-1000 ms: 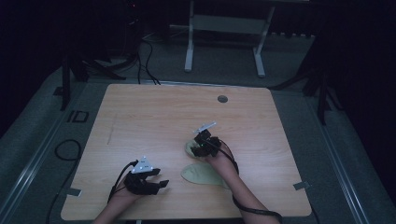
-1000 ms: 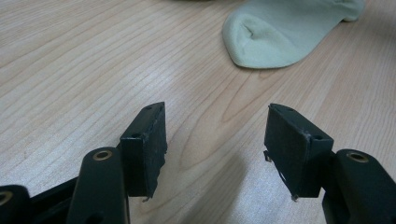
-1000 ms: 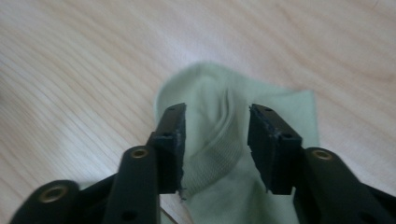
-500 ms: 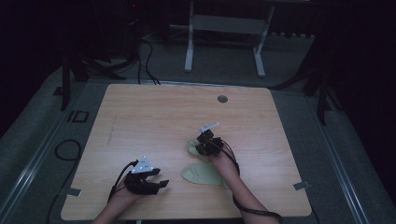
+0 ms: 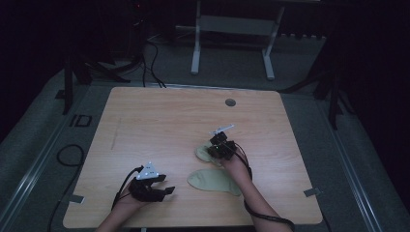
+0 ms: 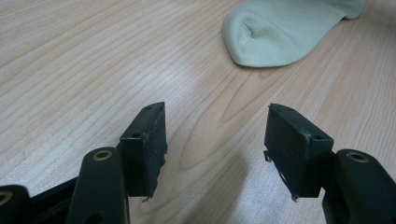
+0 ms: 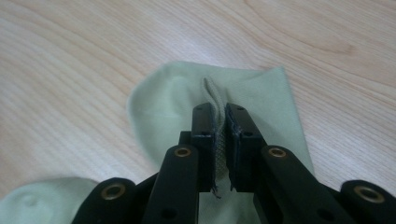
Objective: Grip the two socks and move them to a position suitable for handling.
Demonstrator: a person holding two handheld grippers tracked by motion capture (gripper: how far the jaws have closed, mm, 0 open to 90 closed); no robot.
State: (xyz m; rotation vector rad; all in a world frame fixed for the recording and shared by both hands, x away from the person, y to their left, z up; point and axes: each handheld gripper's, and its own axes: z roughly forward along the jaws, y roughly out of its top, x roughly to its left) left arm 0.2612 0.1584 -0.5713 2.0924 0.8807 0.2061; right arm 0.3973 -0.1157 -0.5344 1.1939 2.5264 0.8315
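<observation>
We saw the right gripper [image 7: 220, 140], its jaws just closing, pinching a fold of the pale green sock [image 7: 177, 98]; the left gripper [image 6: 215, 144] stood spread, a second sock [image 6: 280, 32] ahead of it.

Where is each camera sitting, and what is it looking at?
High view: above the person's side, looking down on the table; both forearms, left gripper and right gripper show.
Left gripper view: rides the left gripper, looks between open jaws at bare wood and the near sock.
Right gripper view: looks along jaws pinching the far sock.
Shared: the near sock lies in all three.
</observation>
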